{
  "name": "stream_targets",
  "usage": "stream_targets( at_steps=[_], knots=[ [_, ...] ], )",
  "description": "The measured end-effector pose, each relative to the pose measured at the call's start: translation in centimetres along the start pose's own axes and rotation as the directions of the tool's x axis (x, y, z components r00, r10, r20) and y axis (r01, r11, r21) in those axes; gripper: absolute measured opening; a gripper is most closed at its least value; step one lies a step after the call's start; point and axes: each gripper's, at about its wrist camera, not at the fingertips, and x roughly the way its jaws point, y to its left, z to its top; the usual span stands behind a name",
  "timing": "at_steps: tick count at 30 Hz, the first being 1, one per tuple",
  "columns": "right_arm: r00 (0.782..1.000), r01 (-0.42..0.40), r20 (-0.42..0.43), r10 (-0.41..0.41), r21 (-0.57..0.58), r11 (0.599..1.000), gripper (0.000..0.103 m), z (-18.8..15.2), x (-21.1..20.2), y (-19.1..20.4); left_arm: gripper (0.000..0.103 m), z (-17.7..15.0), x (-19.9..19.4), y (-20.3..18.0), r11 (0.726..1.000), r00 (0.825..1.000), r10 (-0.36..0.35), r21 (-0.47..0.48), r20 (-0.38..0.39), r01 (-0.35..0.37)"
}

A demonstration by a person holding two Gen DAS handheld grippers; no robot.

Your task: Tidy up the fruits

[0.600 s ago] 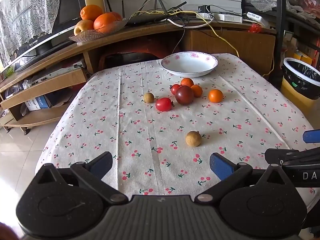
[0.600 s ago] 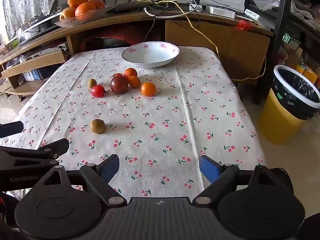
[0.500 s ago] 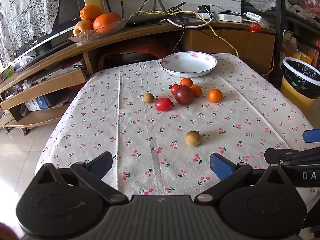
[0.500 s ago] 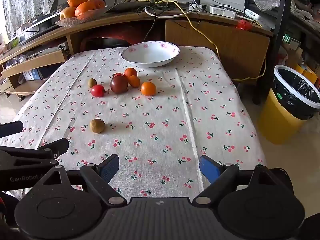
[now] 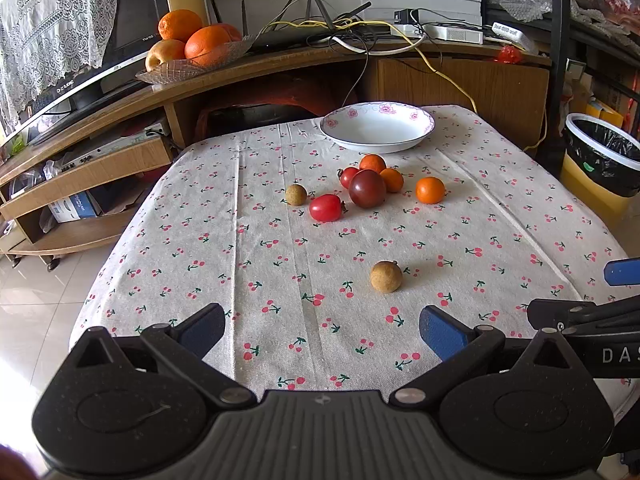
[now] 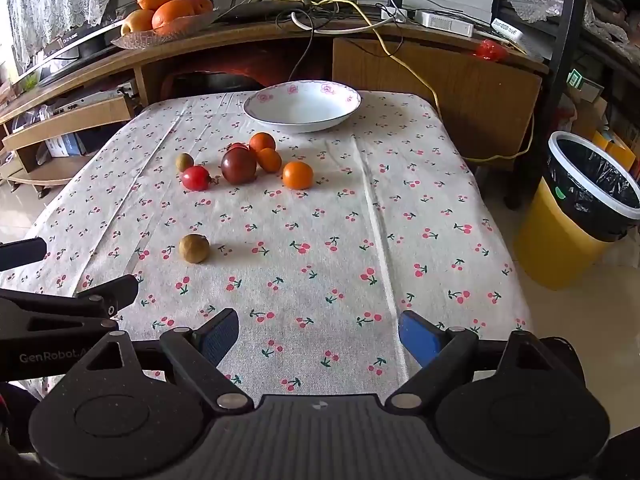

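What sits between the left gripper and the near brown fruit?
Nothing visible. The left gripper is open and empty over the near edge of the tablecloth, and only bare cloth lies between it and the brown fruit, which sits alone.

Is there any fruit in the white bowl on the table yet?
No, the white bowl is empty; the fruits, like the dark tomato, all lie on the tablecloth.
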Motion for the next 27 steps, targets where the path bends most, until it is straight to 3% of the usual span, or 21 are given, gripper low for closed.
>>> stream_targets(
  at_steps=[27],
  knots=[
    [1.0, 0.005, -0.005, -0.005, -0.007, 1.0, 0.082, 0.02, 0.05, 0.11, 0.103, 0.05, -0.01, -0.01, 1.0, 1.0, 0.0, 0.001, 0.0, 0.0]
  ],
)
